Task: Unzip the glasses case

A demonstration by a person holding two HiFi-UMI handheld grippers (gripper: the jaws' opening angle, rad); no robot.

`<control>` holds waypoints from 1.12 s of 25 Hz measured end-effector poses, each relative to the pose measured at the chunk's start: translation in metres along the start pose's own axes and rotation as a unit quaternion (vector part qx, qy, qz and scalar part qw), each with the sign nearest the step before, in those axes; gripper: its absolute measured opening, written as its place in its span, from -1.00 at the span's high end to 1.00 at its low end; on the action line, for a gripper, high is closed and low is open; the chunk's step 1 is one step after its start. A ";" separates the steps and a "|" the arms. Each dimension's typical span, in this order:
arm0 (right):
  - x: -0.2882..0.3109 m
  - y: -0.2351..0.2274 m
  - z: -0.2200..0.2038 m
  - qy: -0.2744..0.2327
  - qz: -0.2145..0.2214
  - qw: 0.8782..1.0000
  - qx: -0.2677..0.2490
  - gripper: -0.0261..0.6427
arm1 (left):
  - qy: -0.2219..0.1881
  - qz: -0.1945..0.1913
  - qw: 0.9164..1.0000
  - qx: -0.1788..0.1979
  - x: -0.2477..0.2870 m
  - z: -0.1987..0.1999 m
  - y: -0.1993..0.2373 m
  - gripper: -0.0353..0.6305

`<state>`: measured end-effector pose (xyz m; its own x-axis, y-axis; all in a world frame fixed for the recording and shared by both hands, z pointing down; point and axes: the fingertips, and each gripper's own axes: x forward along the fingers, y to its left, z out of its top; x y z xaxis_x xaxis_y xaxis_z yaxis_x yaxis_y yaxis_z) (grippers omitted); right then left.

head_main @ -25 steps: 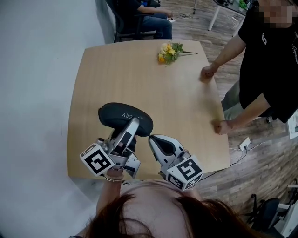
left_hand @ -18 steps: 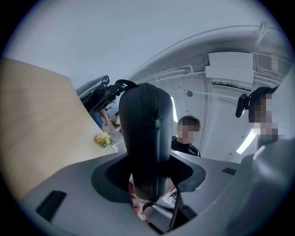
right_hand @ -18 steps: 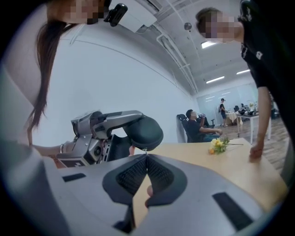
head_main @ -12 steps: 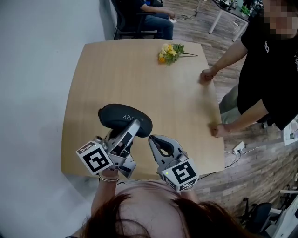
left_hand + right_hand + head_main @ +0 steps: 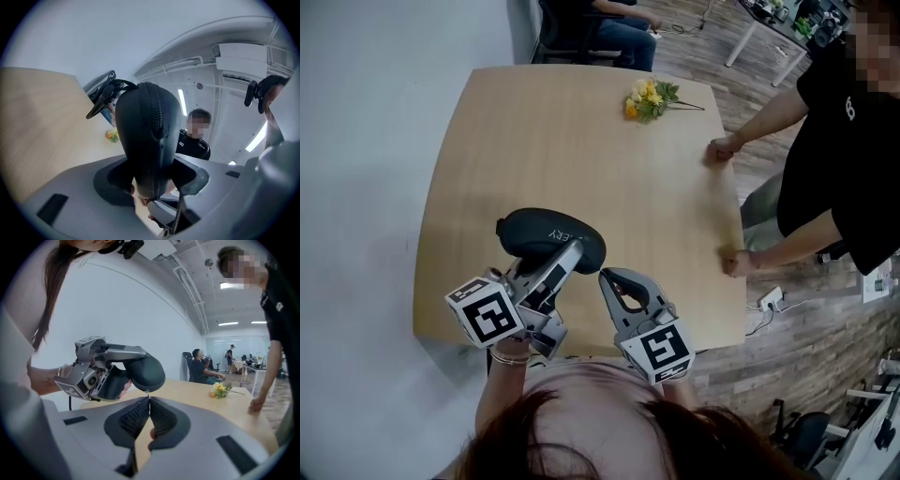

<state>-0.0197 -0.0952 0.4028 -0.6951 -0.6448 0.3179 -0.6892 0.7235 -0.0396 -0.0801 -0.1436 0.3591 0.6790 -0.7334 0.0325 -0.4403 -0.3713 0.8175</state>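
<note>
Glasses case (image 5: 551,236) is held clear of the surface (image 5: 581,150), over its near left part, with the long axis running roughly from 9 to 3 o'clock in the head view. It is gripped across its right-hand end by the left hand-held gripper (image 5: 567,255), which reaches in from 7 o'clock with its jaws spread wide around the body. The zip (image 5: 156,112) is seen running along the case's edge, away from that gripper. A small zip pull (image 5: 148,393) hangs from the 3 o'clock end. The right hand-held gripper (image 5: 605,277) is closed tip to tip directly under it, seemingly pinched on it. From those tips the case lies toward 11 o'clock. The pull is judged best drawn along the long axis by the right hand-held gripper, the nearer one.
</note>
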 end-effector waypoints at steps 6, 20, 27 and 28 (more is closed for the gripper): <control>0.021 0.049 0.000 0.019 -0.005 0.999 -0.028 0.88 | 0.000 -0.002 1.000 -0.009 -0.051 0.014 0.018 0.23; 0.024 0.043 -0.009 0.028 -0.042 0.997 -0.065 0.88 | 0.045 -0.012 0.999 0.012 -0.048 0.005 0.023 0.24; 0.024 0.043 -0.014 0.029 -0.058 0.996 -0.061 0.88 | 0.065 -0.017 0.998 0.014 -0.047 0.002 0.025 0.24; 0.025 0.043 -0.015 0.030 -0.061 0.996 -0.061 0.88 | 0.069 -0.018 0.997 0.018 -0.047 0.002 0.025 0.24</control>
<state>-0.0640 -0.0763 0.4228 -0.5921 -0.7165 0.3688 -0.7353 0.6676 0.1164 -0.1241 -0.1199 0.3769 0.7680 -0.6347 0.0852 -0.4336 -0.4175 0.7986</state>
